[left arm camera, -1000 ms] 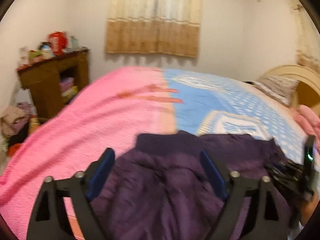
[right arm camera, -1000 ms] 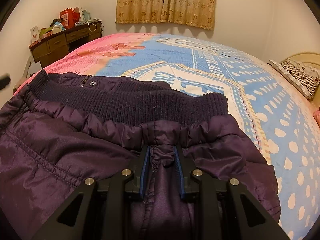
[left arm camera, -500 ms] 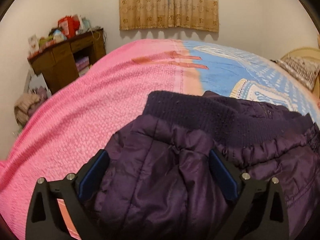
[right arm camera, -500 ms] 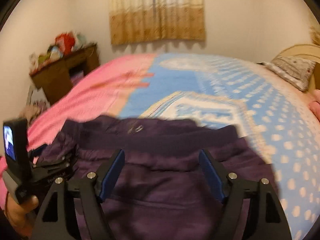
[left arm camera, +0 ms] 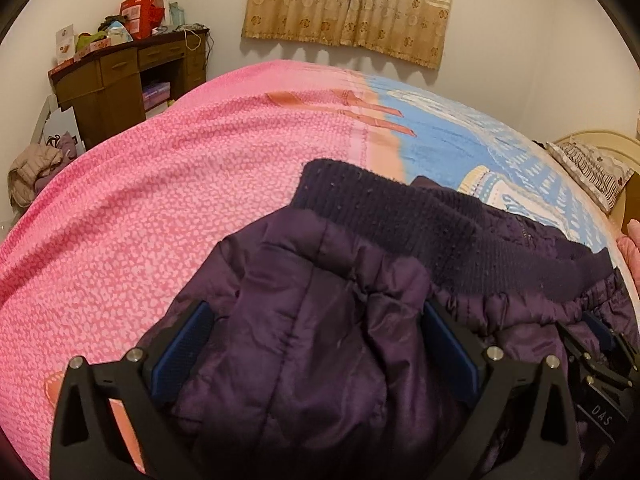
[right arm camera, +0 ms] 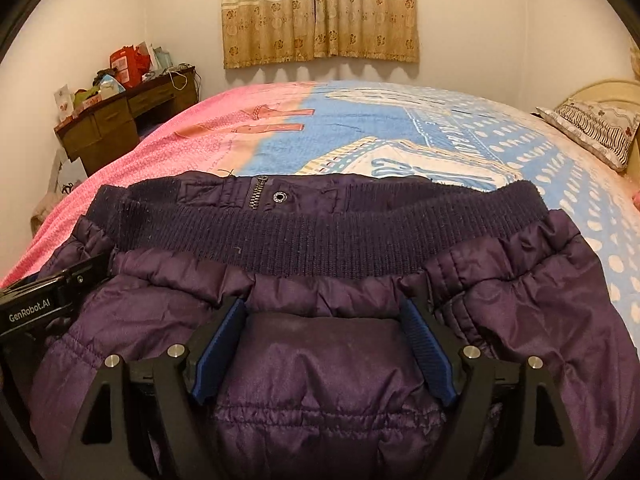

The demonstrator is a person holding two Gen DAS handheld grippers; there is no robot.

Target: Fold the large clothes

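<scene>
While spread on the bed:
Garment: purple padded jacket on bedspread (ribbed hem farthest).
Left gripper: jaws wide apart, gripping nothing.
Right gripper: jaws just opening, jacket loose between.

The purple jacket runs off the near edge; the desk clutter is too small to identify.
</scene>
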